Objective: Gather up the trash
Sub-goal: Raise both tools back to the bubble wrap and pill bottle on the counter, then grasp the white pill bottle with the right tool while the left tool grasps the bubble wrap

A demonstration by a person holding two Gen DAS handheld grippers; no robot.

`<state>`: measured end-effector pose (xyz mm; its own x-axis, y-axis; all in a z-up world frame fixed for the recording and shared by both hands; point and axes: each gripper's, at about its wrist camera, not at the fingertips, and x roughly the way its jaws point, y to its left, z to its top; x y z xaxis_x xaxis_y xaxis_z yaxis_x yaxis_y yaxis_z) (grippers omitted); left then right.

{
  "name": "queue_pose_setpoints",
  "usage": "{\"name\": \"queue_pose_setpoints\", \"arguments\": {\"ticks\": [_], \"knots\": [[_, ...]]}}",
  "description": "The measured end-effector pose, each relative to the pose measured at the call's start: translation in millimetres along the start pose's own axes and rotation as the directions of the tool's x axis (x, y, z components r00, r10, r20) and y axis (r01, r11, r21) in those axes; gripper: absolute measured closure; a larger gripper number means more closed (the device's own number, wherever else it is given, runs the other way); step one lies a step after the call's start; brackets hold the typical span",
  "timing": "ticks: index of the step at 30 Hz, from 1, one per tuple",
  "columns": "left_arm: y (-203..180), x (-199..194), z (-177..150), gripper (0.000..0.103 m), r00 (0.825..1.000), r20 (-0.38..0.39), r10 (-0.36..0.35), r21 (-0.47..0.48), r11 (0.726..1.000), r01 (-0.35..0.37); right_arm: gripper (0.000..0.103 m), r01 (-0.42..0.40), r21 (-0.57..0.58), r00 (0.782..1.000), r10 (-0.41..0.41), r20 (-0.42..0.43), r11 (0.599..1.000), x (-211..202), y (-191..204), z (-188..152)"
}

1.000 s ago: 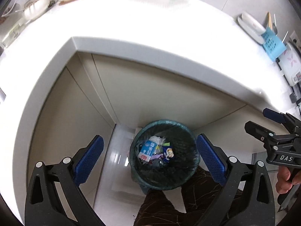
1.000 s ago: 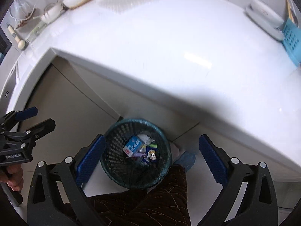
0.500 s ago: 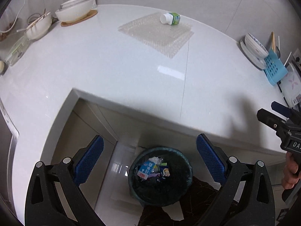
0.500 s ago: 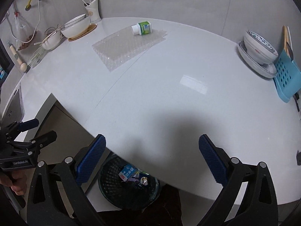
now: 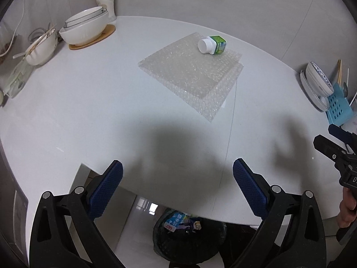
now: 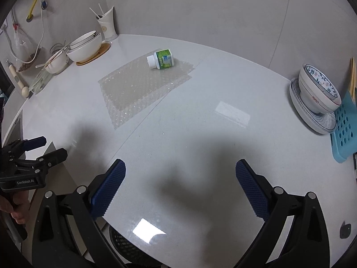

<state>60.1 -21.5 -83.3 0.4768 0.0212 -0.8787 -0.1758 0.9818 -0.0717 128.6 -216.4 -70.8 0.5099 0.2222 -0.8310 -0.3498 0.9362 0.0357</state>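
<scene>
A small white bottle with a green label [image 5: 212, 45] [image 6: 161, 59] lies on its side on a sheet of bubble wrap [image 5: 191, 73] [image 6: 142, 84] toward the far side of the white counter [image 5: 89, 102]. My left gripper [image 5: 177, 184] is open and empty above the counter's near edge. My right gripper [image 6: 180, 186] is open and empty too, over the counter to the right. Below the edge sits a dark mesh trash bin [image 5: 189, 236] [image 6: 125, 248] holding a blue carton and other wrappers.
White bowls [image 5: 84, 28] on a wooden coaster, a cup with straws [image 5: 107, 0] and another bowl stand at the back left. A patterned bowl on plates [image 6: 316, 98] and a blue rack [image 6: 343, 127] stand at the right. A hand [image 6: 13, 203] holds the left gripper.
Both grippers have risen from the trash bin up over the counter, so the bottle and bubble wrap now fill the view. Both stayed open.
</scene>
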Motion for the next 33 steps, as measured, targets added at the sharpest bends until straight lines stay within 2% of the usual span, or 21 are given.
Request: {"name": "queue_pose_setpoints", "arguments": {"ticks": [6, 16, 25, 33], "knots": [[4, 20, 34, 0.006, 1.000, -0.012, 0.016, -0.017, 1.000, -0.016, 0.008, -0.015, -0.033, 1.000, 0.015, -0.008, 0.999, 24, 2, 29], [13, 43, 83, 0.006, 0.999, -0.018, 0.031, -0.052, 0.998, -0.032, 0.008, -0.054, -0.085, 0.999, 0.055, 0.002, 0.995, 80, 17, 110], [25, 62, 94, 0.006, 0.997, -0.043, 0.063, -0.096, 0.993, -0.066, 0.008, -0.082, -0.112, 0.997, 0.082, -0.006, 0.990, 144, 34, 171], [34, 82, 107, 0.006, 0.995, -0.074, 0.074, -0.119, 0.989, -0.082, 0.008, -0.085, -0.101, 0.996, 0.083, -0.022, 0.991, 192, 42, 202]]}}
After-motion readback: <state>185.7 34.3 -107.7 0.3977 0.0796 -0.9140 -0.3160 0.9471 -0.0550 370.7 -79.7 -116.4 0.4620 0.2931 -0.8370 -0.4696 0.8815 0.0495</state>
